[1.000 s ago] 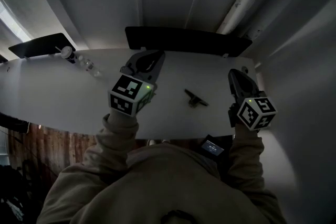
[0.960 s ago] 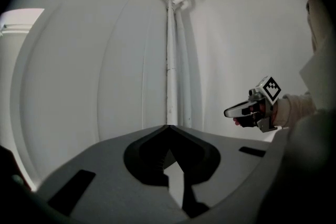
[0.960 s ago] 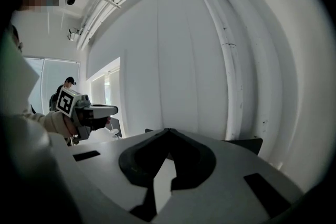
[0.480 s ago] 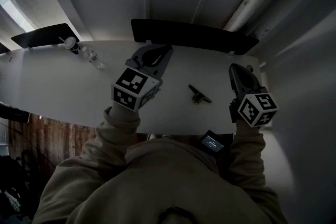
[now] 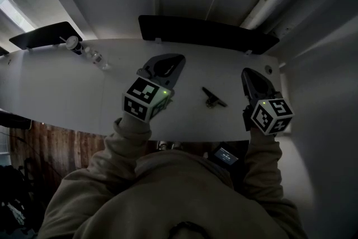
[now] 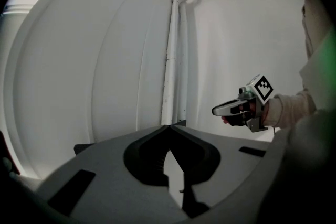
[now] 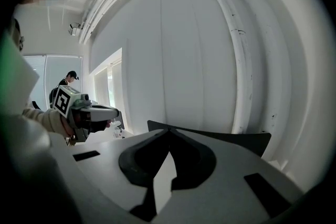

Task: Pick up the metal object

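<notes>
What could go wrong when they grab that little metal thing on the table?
1. The left gripper and the right gripper both have their jaws together. Reaching in without opening would likely just push the metal object away.
2. The object is small and lies low on the smooth table, so the jaws might skid it along rather than grip it.
</notes>
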A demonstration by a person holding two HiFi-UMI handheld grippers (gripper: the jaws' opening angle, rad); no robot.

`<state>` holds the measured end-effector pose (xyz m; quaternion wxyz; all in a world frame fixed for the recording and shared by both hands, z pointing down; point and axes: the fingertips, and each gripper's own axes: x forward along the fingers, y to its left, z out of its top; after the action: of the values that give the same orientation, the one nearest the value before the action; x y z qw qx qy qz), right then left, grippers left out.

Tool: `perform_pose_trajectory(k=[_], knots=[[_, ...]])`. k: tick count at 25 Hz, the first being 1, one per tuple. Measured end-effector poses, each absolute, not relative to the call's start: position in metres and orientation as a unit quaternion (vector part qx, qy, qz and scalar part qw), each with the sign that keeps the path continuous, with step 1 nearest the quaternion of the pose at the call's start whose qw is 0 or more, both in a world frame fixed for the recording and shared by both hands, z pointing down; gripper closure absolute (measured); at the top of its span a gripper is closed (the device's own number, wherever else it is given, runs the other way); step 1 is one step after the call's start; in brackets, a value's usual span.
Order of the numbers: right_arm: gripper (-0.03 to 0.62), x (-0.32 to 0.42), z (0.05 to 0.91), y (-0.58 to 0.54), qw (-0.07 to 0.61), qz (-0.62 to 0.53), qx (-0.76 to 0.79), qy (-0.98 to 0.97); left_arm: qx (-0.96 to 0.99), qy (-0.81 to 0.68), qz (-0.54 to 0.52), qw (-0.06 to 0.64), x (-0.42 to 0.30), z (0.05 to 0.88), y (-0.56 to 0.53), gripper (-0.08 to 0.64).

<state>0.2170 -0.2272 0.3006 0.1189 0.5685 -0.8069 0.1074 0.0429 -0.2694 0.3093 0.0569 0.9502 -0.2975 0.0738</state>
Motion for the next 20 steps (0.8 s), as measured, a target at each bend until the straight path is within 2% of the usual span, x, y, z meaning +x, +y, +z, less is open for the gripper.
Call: perform_pose_trajectory(k=[20], knots=[[0.571,0.234,0.387,-0.234,0.167,0.175,0.560,-0.792,0.938,-0.291,0.112,0.151,0.052,0.410,-0.271,0.557]])
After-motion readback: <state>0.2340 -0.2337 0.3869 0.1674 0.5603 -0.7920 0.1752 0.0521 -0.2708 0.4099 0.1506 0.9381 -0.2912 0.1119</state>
